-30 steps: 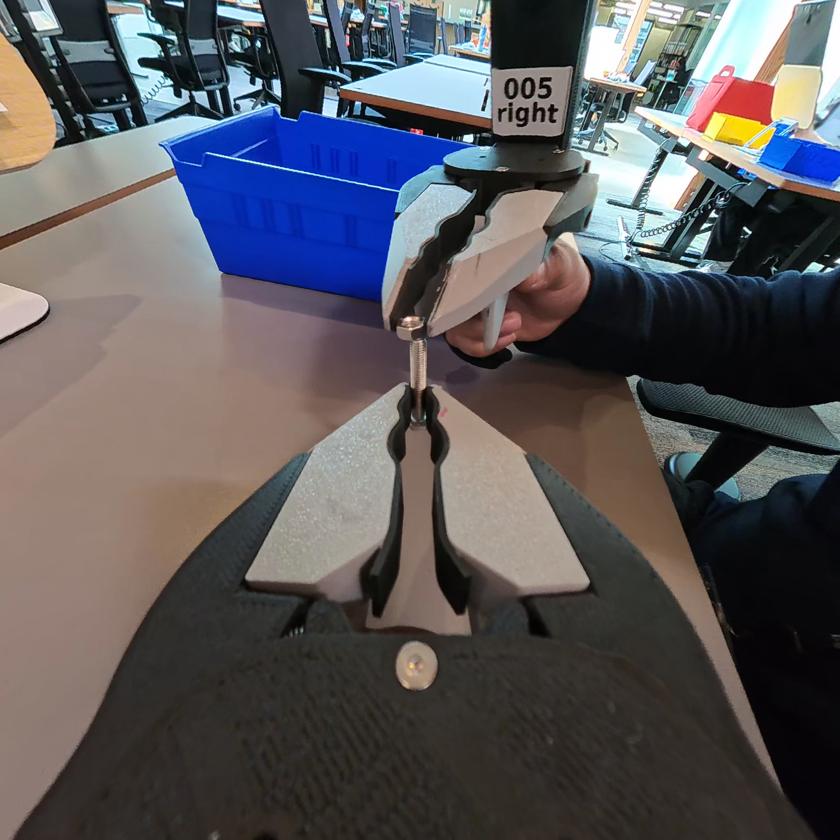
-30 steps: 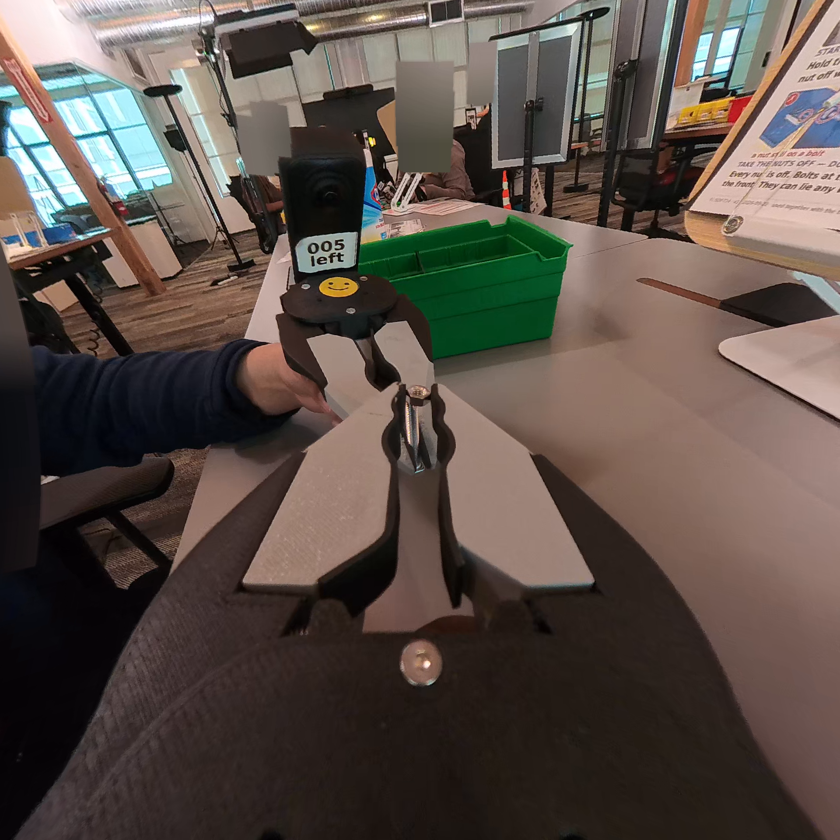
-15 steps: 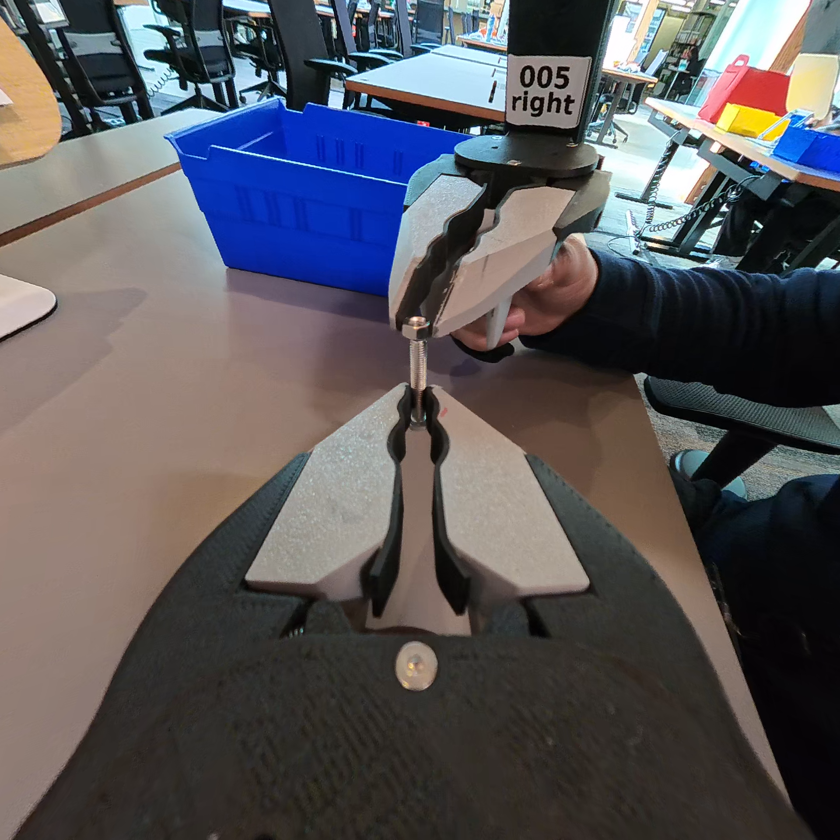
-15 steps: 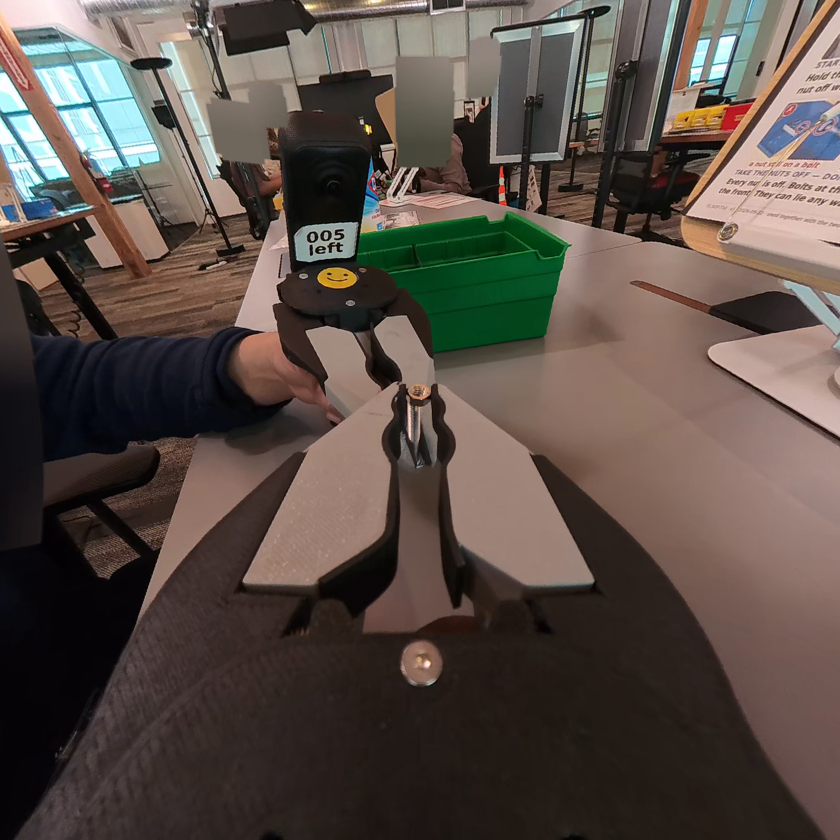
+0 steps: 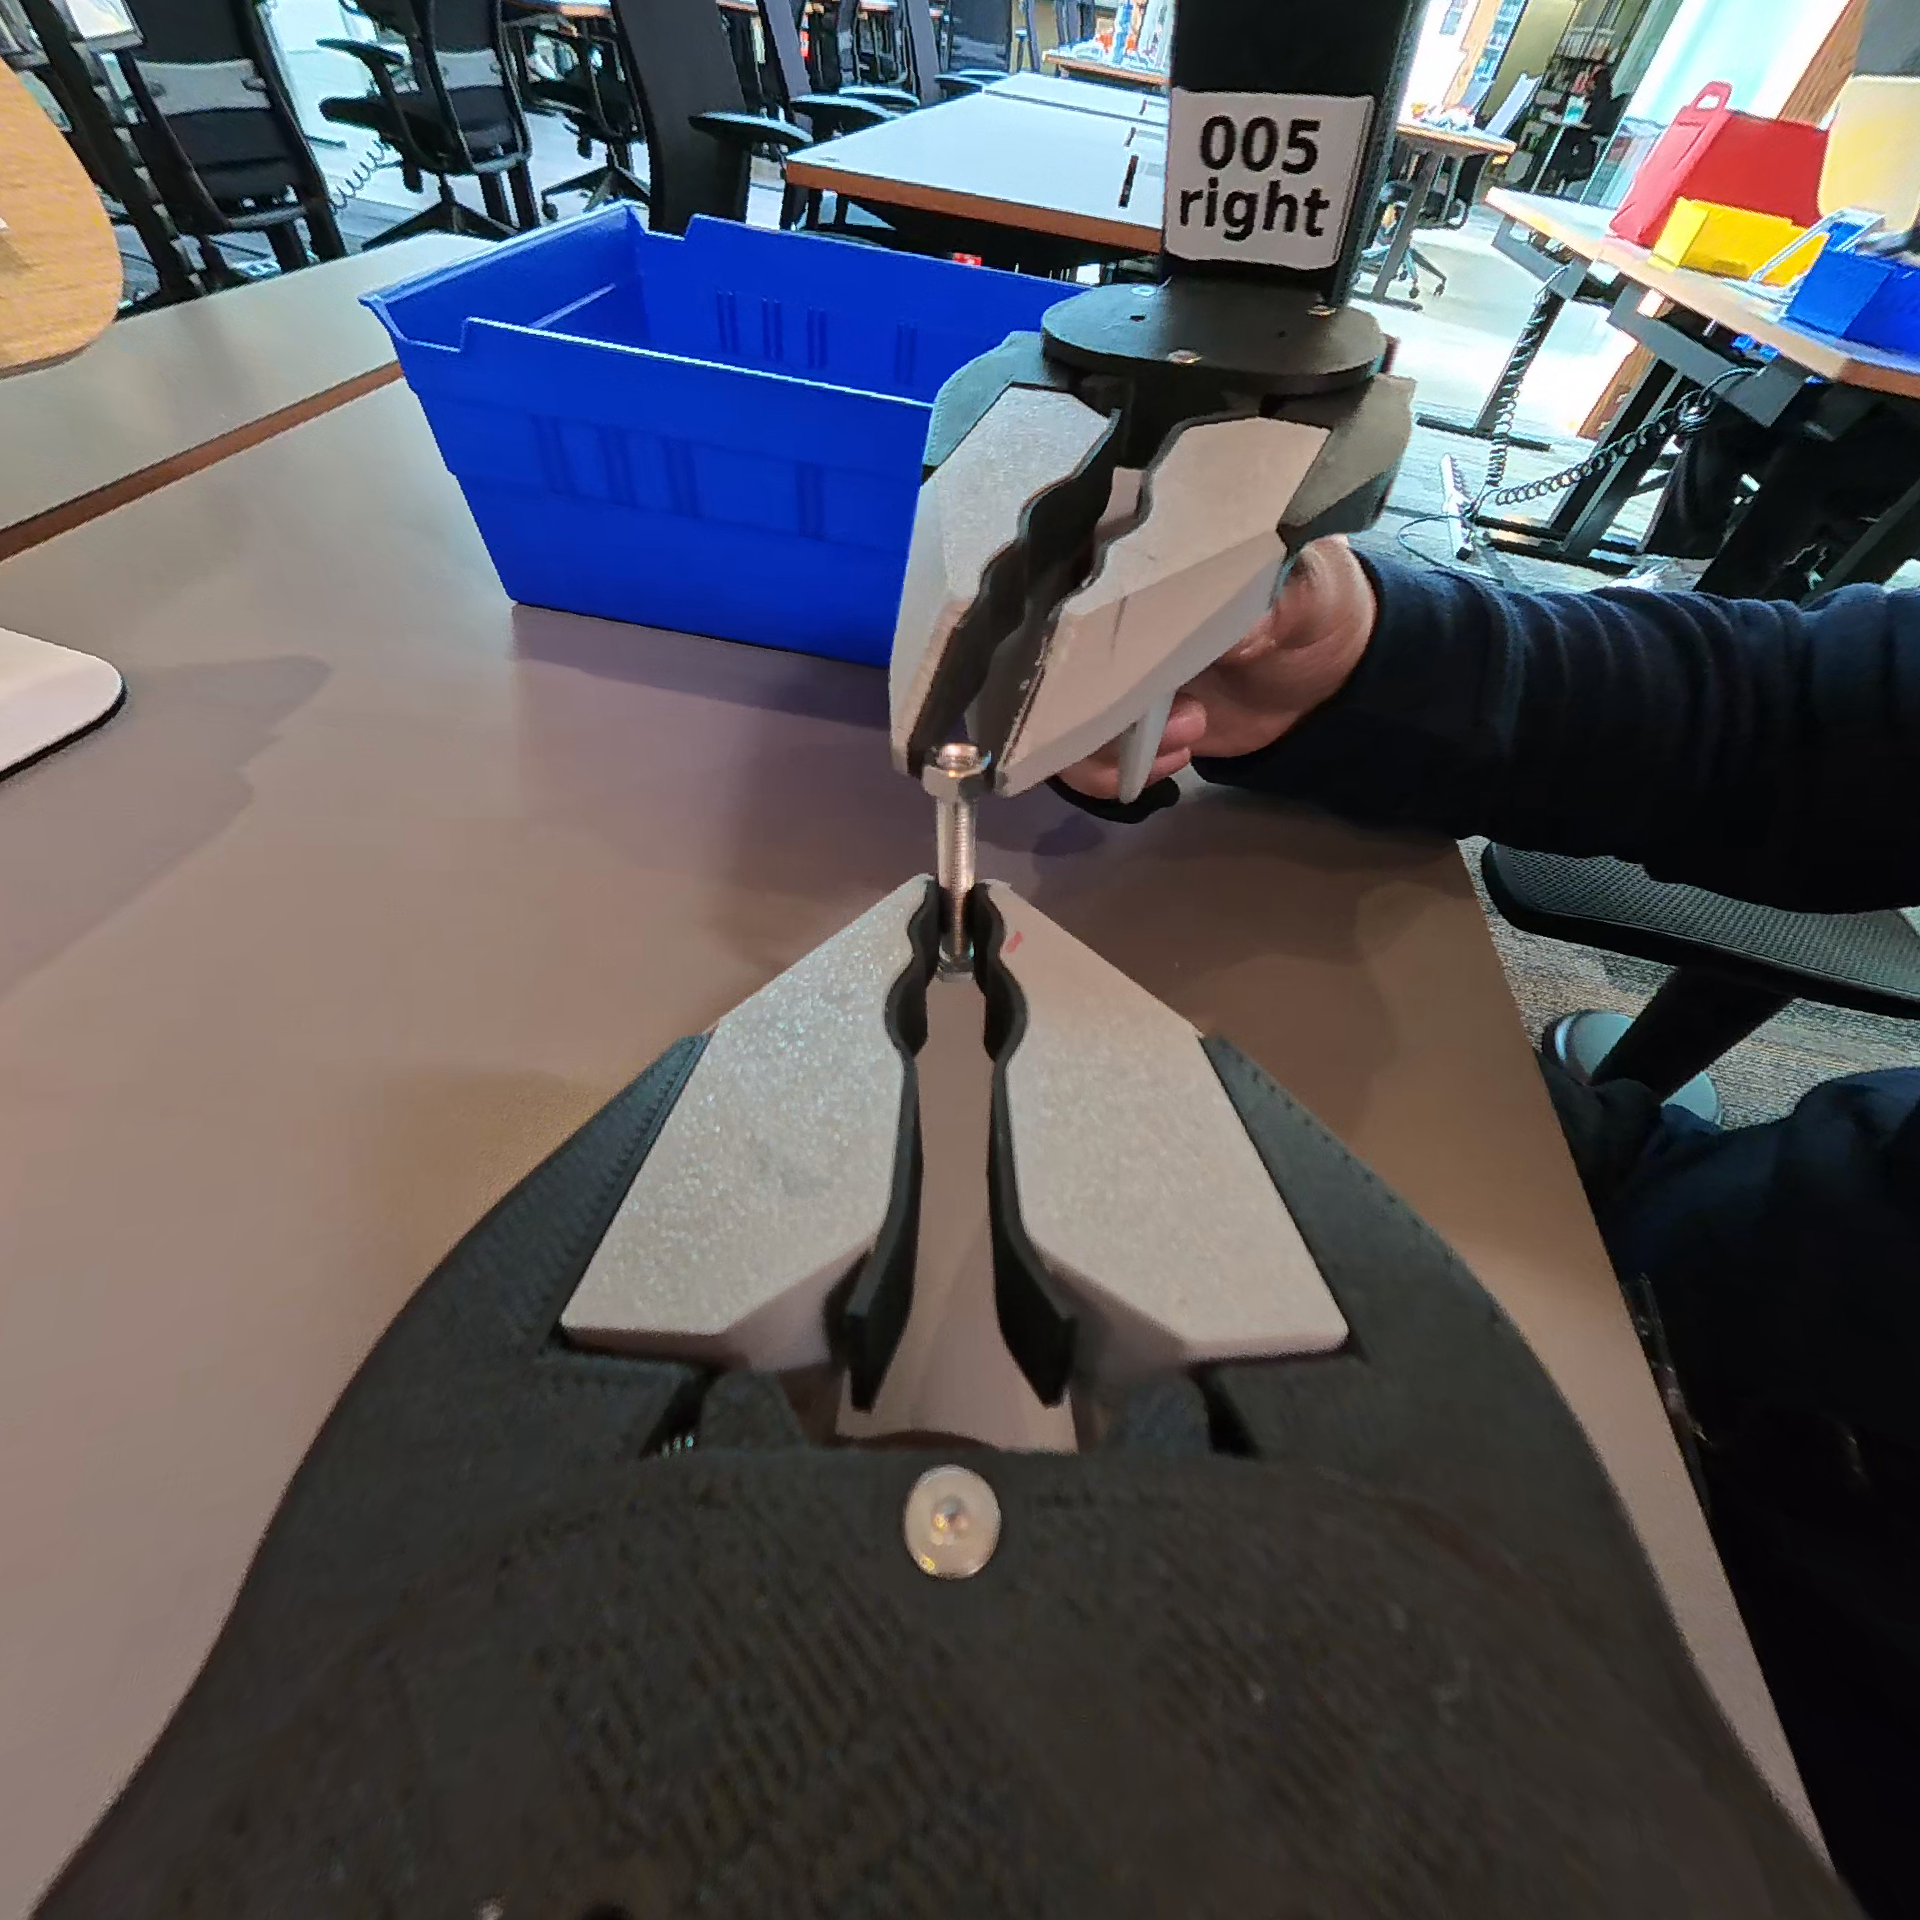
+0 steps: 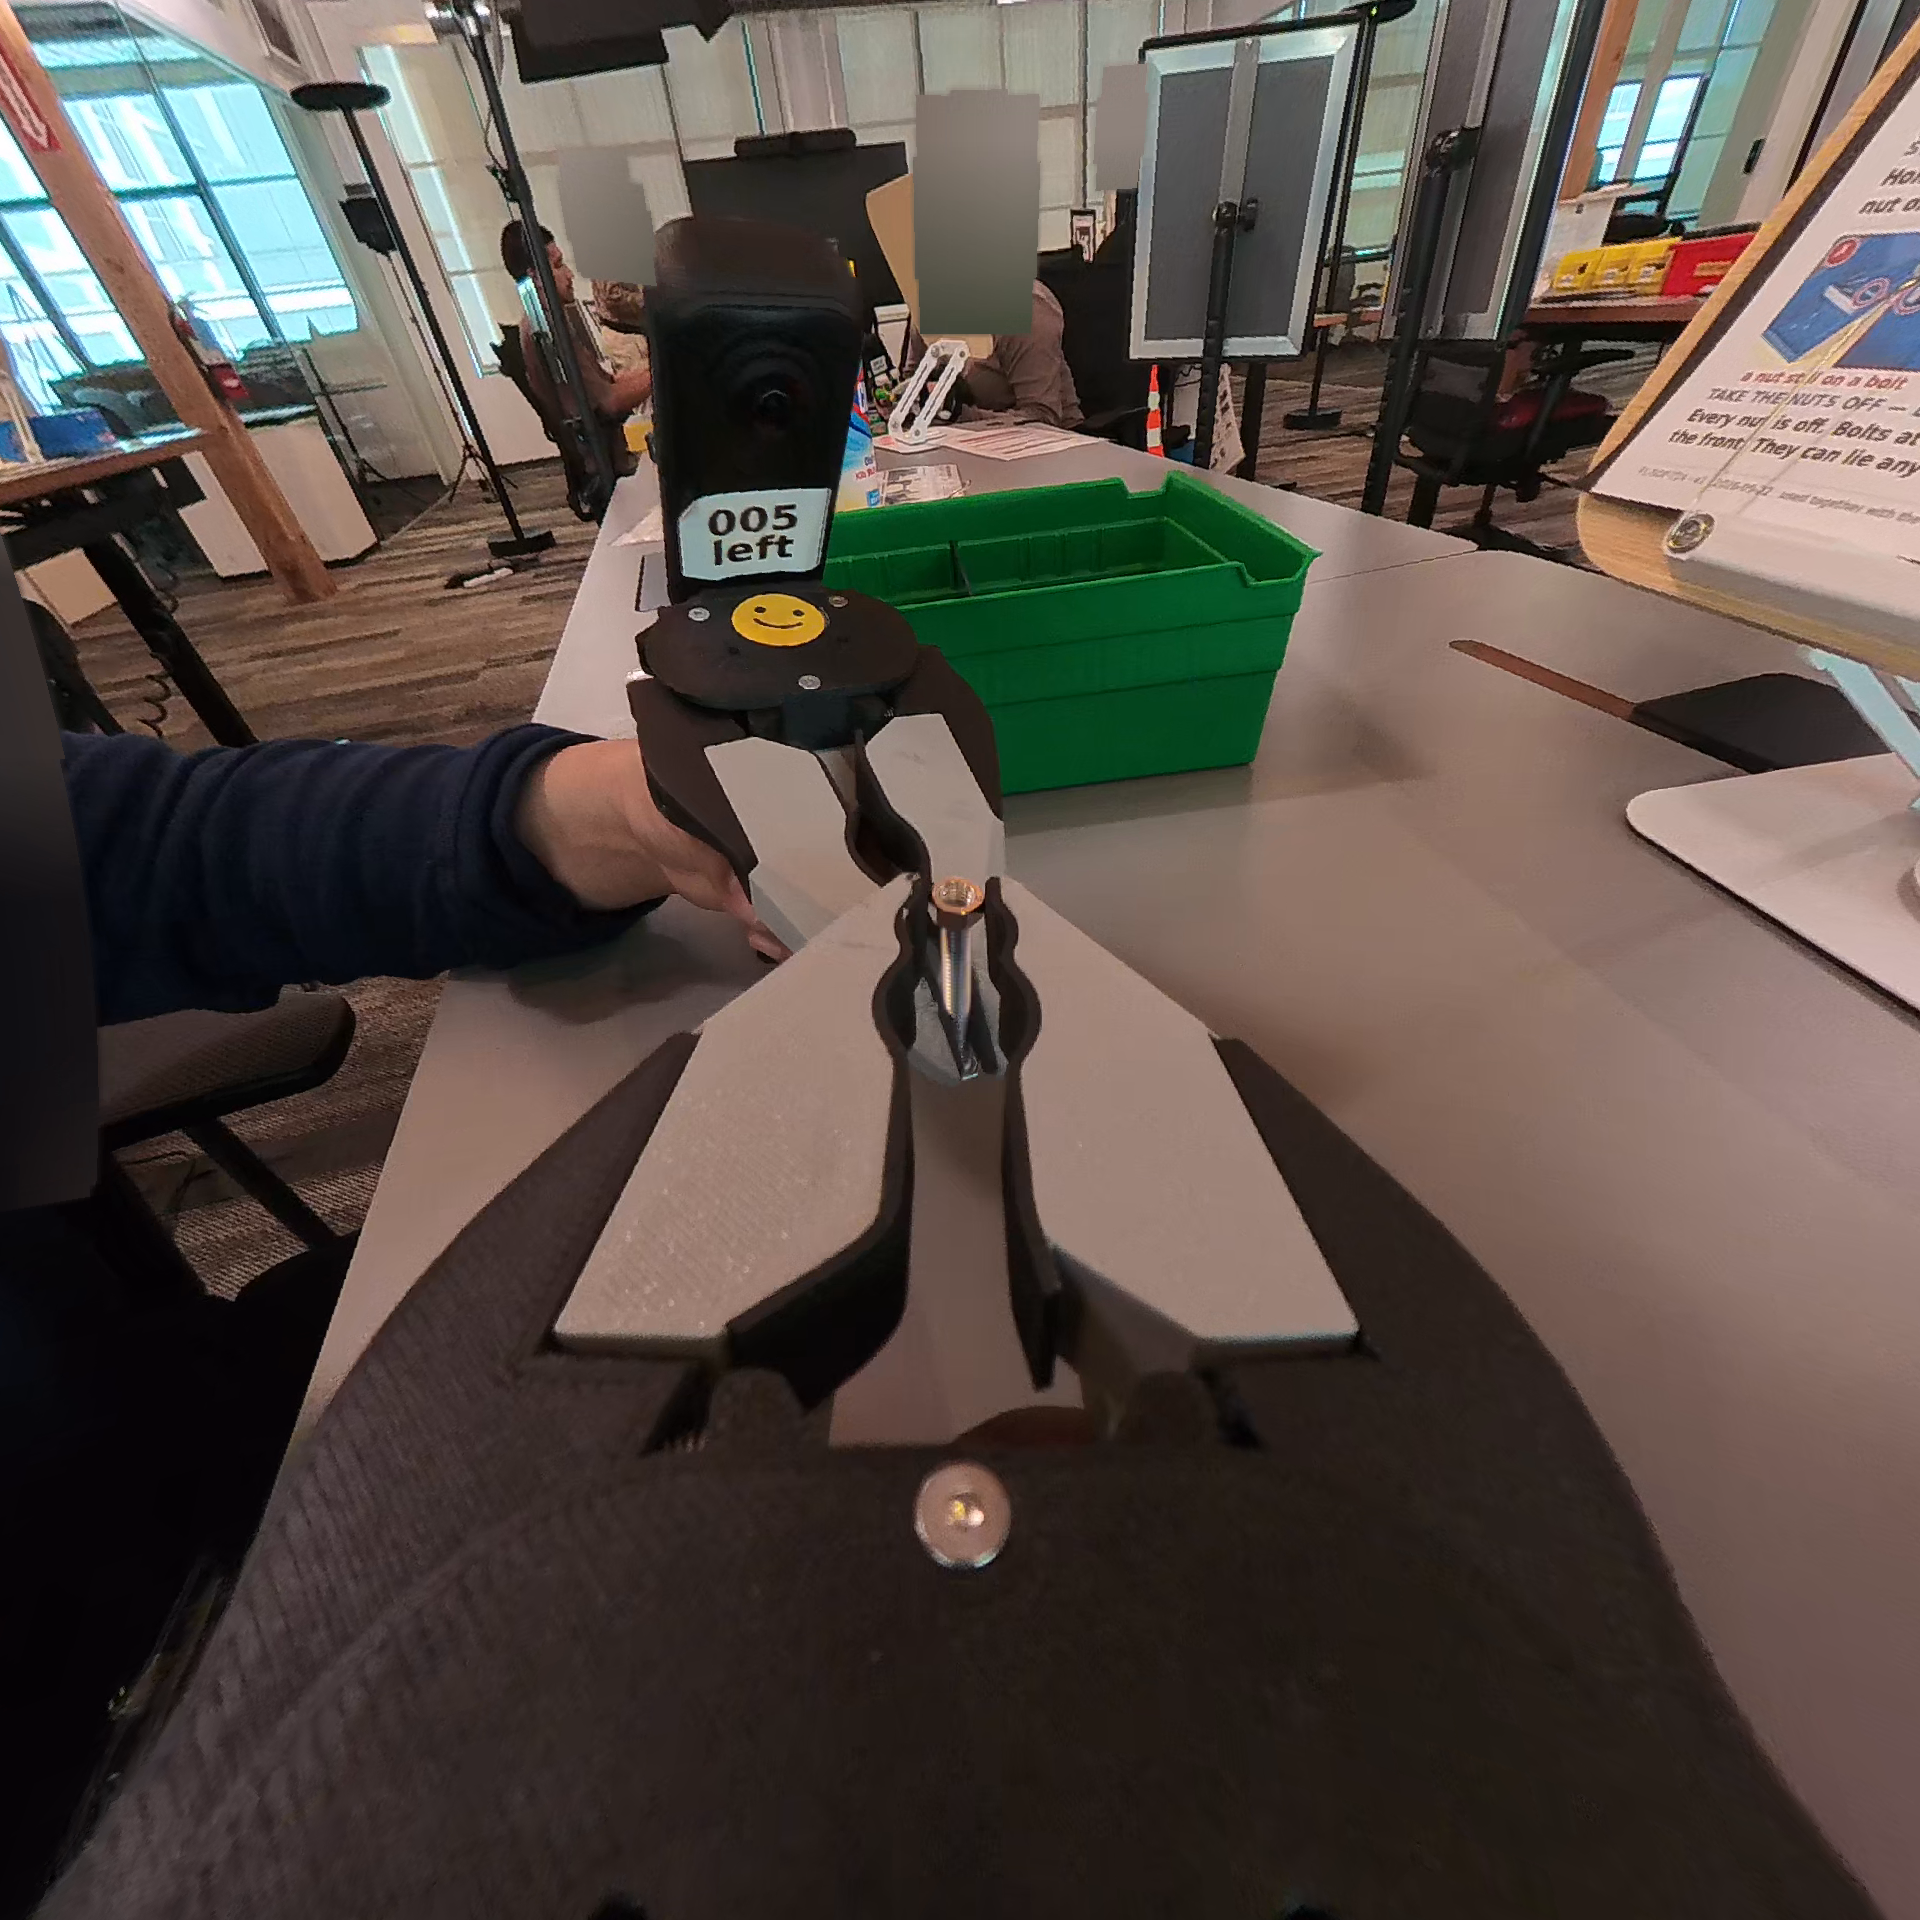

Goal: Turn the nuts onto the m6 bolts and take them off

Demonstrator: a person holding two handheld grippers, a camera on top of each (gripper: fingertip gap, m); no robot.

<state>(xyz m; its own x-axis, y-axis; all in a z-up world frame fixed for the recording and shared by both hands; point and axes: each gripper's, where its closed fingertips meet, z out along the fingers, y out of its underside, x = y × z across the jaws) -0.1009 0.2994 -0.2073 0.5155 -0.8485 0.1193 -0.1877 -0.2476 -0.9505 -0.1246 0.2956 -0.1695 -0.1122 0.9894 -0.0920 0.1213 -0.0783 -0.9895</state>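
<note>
The bolt [image 5: 954,852] stands upright above the worktop [image 5: 343,831], between the two hand-held grippers. Its lower end, with what looks like the bolt head, is pinched in the narrow tips of the left hand-held gripper [image 5: 954,935]. Directly above this end, the right hand-held gripper [image 5: 956,753] comes down with its tips closed on the nut [image 5: 956,771] at the top of the bolt. So the long axis of the bolt runs straight from one gripper to the other, and I judge that the turn must go around this axis. In the right wrist view the nut [image 6: 956,896] shows its open hole. How far the nut is threaded is hard to see. The blue bin [image 5: 686,488] stands behind the bolt.
</note>
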